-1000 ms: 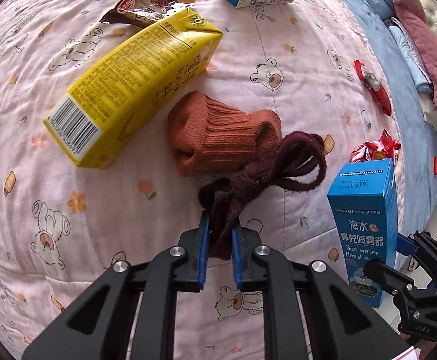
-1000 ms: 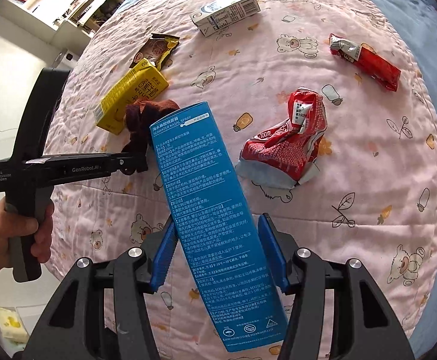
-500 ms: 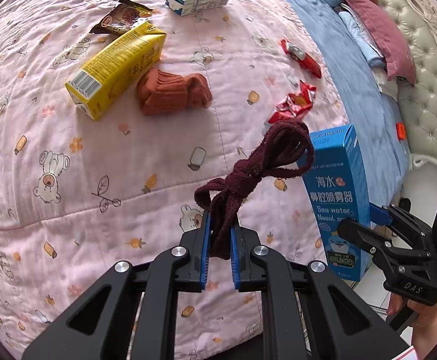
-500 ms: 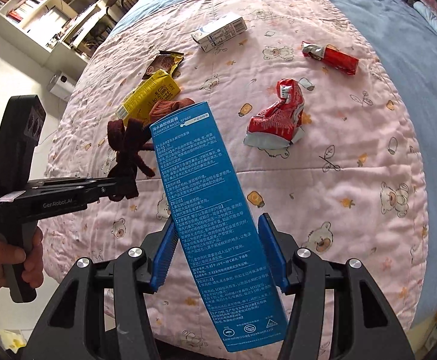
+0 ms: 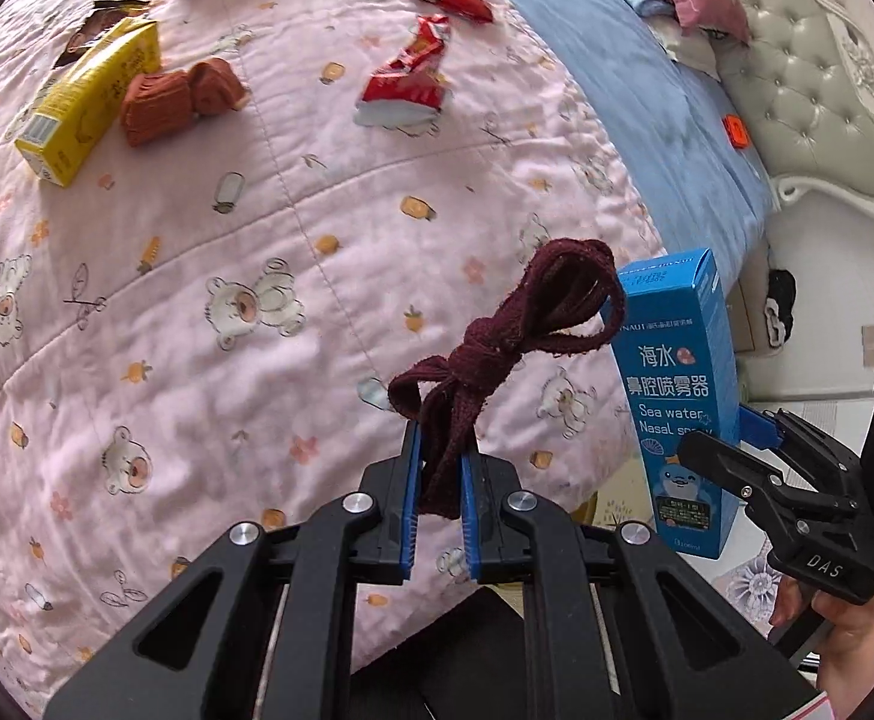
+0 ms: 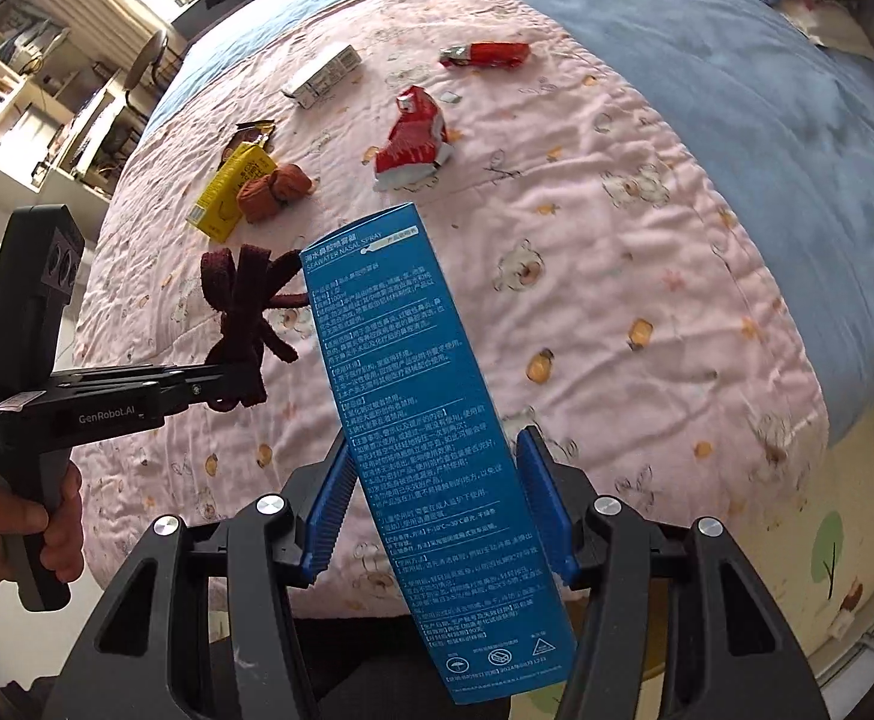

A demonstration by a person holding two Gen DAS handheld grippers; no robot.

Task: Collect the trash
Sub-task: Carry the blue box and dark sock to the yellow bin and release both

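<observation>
Bright even daylight, soft shadows, strong fisheye edge distortion, dark corners

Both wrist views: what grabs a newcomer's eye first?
Each gripper is carrying something: the left gripper is shut on a knotted dark maroon fabric strip, and the right gripper clamps a tall blue nasal spray carton, both held above the near edge of the pink bear-print quilt. Farther back on the quilt lie a crumpled red wrapper, a yellow drink carton and a rust-brown knitted sock.

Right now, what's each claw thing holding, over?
Left gripper shut on knotted maroon cloth strip. Right gripper shut on tall blue nasal-spray box. Both off the pink quilt; nothing blocking.
</observation>
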